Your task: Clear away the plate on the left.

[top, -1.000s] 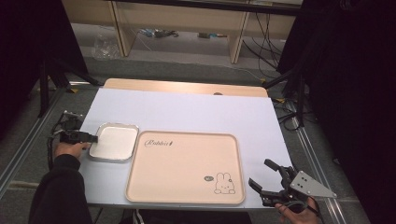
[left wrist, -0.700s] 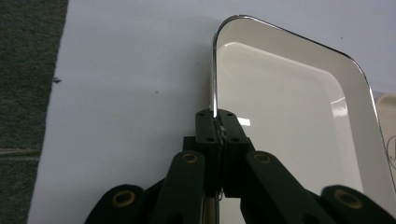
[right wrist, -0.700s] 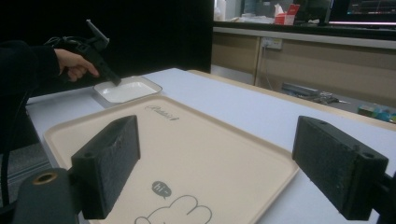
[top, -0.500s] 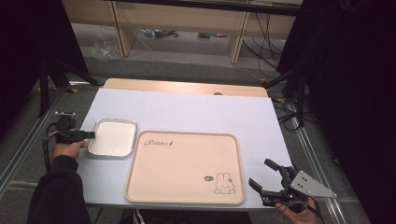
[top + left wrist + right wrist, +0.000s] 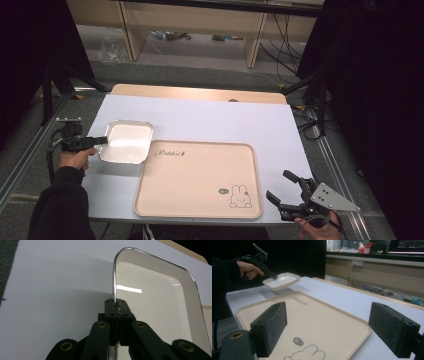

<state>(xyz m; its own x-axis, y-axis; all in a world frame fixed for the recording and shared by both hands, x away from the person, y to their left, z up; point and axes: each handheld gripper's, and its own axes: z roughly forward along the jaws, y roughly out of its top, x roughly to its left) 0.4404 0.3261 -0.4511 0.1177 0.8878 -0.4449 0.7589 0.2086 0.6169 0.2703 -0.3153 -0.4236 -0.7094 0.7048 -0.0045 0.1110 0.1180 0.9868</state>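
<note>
Left tongs (image 5: 102, 140) are clamped on the near rim of a white rectangular dish (image 5: 126, 142), holding it lifted just beside the far left corner of the beige rabbit tray (image 5: 197, 179), likely to carry it over. Right tongs (image 5: 290, 192) hang spread apart off the tray's right near corner, holding nothing, above the white surface (image 5: 210, 117).

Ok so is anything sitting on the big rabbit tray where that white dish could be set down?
Nothing visible. The left gripper is shut on the white dish's rim, holding it lifted beside the beige tray's far-left corner. The tray's surface is bare apart from its printed rabbit.
</note>
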